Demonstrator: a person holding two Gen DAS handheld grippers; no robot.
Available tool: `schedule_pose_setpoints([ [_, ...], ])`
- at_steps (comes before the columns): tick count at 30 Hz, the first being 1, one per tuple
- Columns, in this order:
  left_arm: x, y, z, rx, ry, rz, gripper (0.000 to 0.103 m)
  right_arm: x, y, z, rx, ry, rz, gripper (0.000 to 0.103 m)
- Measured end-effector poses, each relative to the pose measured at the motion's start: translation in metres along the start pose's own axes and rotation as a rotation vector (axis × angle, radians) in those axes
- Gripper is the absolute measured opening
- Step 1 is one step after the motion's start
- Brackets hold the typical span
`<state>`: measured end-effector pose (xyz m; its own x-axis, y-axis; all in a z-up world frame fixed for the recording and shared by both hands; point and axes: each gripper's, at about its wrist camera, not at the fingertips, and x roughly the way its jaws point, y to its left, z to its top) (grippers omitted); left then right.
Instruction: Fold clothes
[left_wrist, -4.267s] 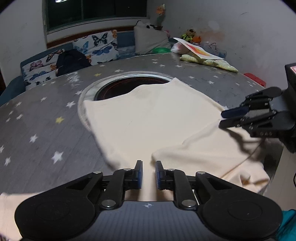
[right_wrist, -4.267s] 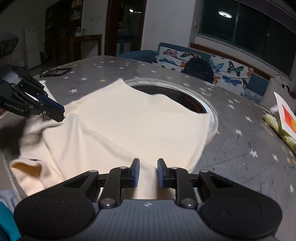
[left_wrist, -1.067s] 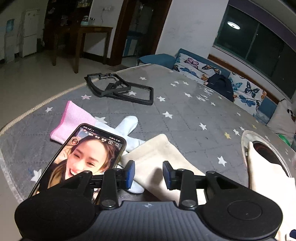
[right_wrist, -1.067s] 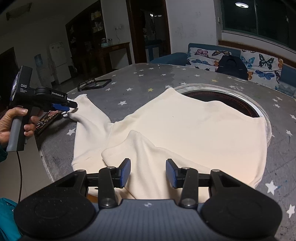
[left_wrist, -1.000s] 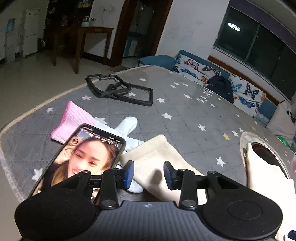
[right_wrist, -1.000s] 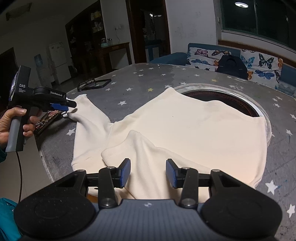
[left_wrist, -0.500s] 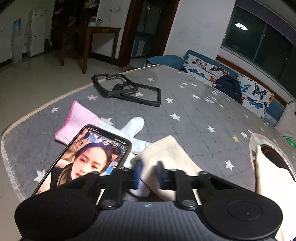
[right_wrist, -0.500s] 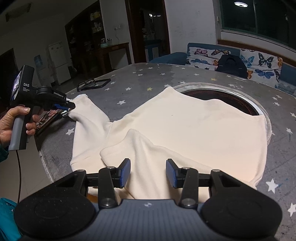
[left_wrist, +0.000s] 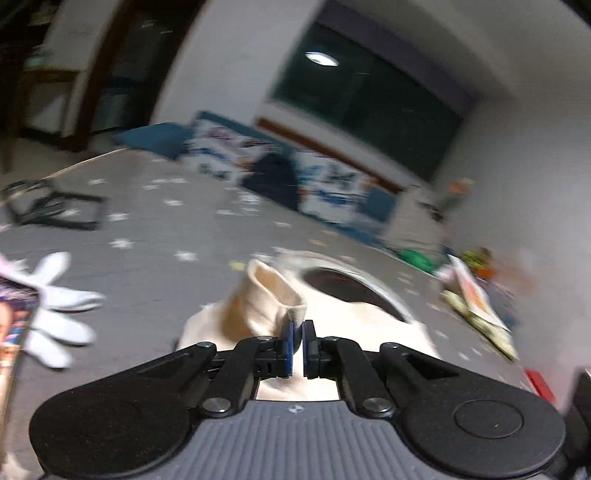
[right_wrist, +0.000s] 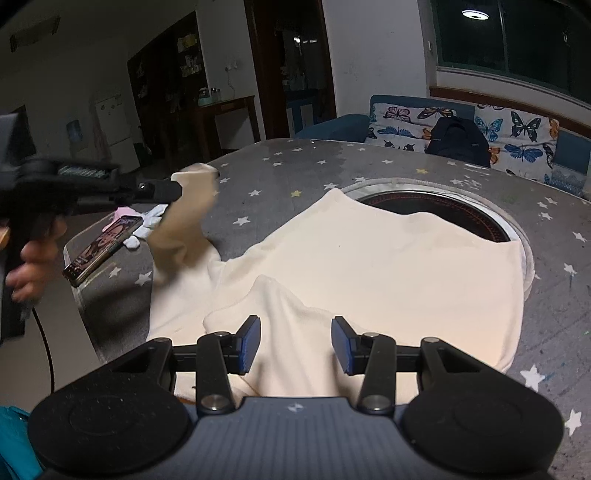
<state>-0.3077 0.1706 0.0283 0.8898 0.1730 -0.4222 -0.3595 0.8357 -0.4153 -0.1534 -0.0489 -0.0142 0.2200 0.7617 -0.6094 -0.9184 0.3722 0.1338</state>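
Step in hand: fold second sleeve inward. Left gripper (left_wrist: 295, 341) fingers closed on sleeve cuff (left_wrist: 275, 295), cuff lifted above surface (right_wrist: 280, 173), left of frame in right view. Cream garment (right_wrist: 369, 266) lies flat at centre. Right gripper (right_wrist: 295, 343) fingers wide apart, holding nothing, low over near hem. Next, I judge: carry cuff across body, lay it flat, release.

The left gripper (left_wrist: 297, 341) is raised at the near left of the scene, its jaws pinched together on cloth, held in the person's blurred left hand (right_wrist: 27, 264). The right gripper (right_wrist: 295, 345) hangs low at the near edge, jaws spread wide apart, gripping nothing.
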Motion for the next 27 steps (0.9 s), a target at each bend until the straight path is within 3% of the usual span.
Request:
schedule_pose_setpoints([
  [6,0.005,-0.025,-0.017,0.108,0.066,-0.101,0.005,-0.005,-0.009,0.014,0.093,-0.026,0.070,0.043],
  [11,0.011,-0.049,-0.037,0.200,0.115,-0.182,0.005,-0.002,-0.025,0.027,0.293,-0.038,0.213,0.043],
  [14,0.013,-0.062,-0.052,0.261,0.137,-0.209,0.005,0.008,-0.033,0.031,0.397,0.004,0.304,0.047],
  [19,0.010,-0.080,-0.070,0.343,0.148,-0.259,0.005,0.033,-0.043,0.018,0.562,0.108,0.365,0.047],
  [20,0.011,-0.082,-0.072,0.351,0.153,-0.265,0.005,0.038,-0.046,0.012,0.604,0.127,0.379,0.045],
  [23,0.012,-0.087,-0.078,0.369,0.170,-0.279,0.005,0.045,-0.049,0.001,0.656,0.158,0.388,0.010],
  [27,0.010,-0.086,-0.078,0.391,0.198,-0.307,0.011,0.029,-0.054,-0.002,0.643,0.100,0.329,0.004],
])
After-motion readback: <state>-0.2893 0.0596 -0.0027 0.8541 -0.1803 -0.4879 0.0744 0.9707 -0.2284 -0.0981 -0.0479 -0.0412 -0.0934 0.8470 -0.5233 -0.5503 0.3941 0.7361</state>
